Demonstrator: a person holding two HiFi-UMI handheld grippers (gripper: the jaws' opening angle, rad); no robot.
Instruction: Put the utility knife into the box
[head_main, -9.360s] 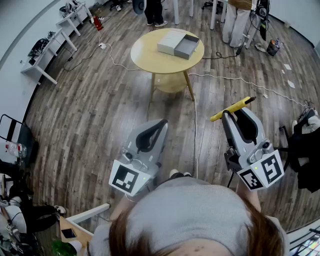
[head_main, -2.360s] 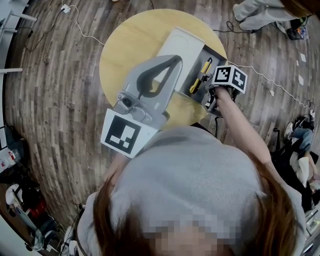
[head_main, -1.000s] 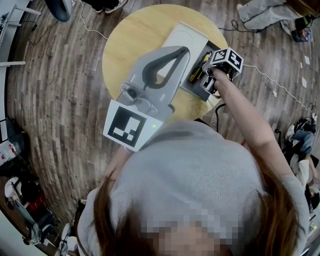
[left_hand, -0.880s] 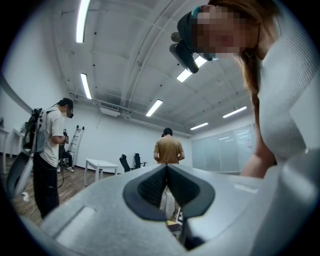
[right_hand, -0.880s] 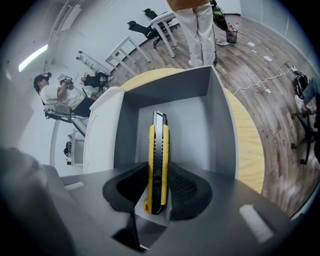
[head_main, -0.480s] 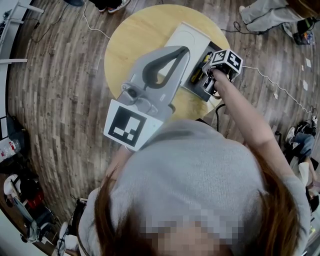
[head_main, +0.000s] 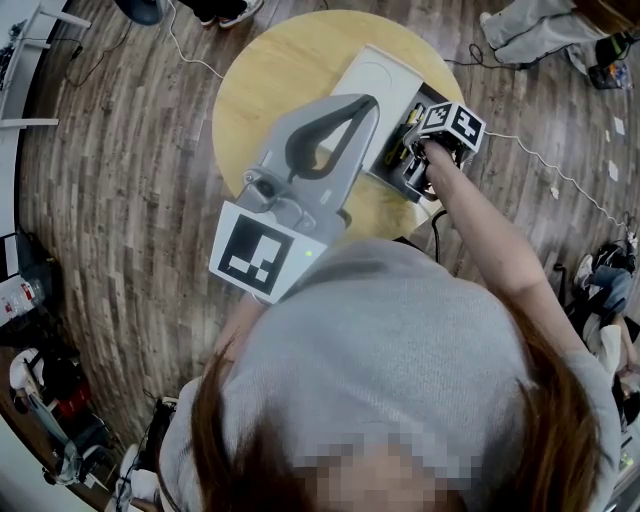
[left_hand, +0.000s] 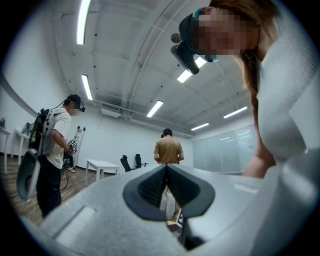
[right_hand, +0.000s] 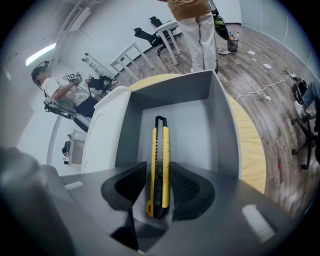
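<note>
The utility knife (right_hand: 159, 165) sits lengthwise inside the grey box (right_hand: 222, 120), between the right gripper's (right_hand: 158, 182) jaws, now opening to release it there, while the left gripper (left_hand: 166, 175) waits aside, jaws together.

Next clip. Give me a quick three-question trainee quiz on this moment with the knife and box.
1. True or false: the left tool holds the utility knife.
2. The knife is: A on a shelf; B inside the grey box; C in a drawer.
3. What colour is the knife's body?
Key: 1 false: it stands between the opening jaws of the right tool; 2 B; 3 yellow.
</note>
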